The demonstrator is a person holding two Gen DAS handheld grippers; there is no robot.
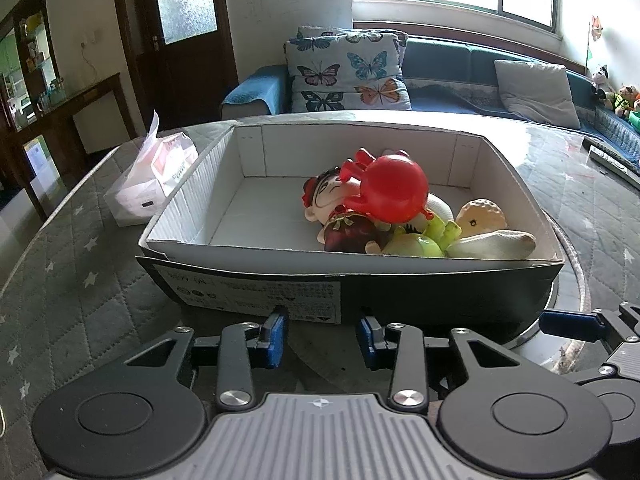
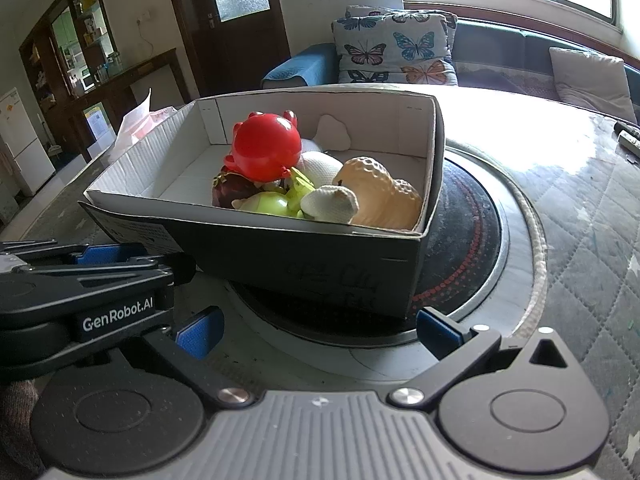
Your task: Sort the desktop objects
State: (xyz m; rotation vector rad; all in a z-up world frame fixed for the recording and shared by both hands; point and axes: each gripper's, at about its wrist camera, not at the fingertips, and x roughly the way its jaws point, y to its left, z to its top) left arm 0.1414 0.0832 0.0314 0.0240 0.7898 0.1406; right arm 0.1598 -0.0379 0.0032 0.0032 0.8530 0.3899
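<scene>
A dark cardboard box [image 1: 440, 292] with a white inside stands on the table just beyond both grippers. Its right half holds a pile of toys: a red crab-like toy [image 1: 394, 190] on top, a doll figure [image 1: 328, 192], a maroon toy [image 1: 348, 232], a green toy [image 1: 420, 242] and a tan toy [image 1: 482, 214]. My left gripper [image 1: 322, 336] is open in front of the box's near wall, with nothing between its fingers. My right gripper [image 2: 320, 332] is open wide near the box's corner [image 2: 416, 276], also holding nothing. The red toy [image 2: 266, 148] and the tan toy [image 2: 380, 192] also show in the right wrist view.
A pack of tissues [image 1: 154, 176] lies left of the box. The box partly rests on a round dark cooktop [image 2: 472, 232] set into the quilted table cover [image 1: 80, 280]. A remote control [image 1: 612, 160] lies at the far right. A sofa with a butterfly pillow [image 1: 348, 72] stands behind the table.
</scene>
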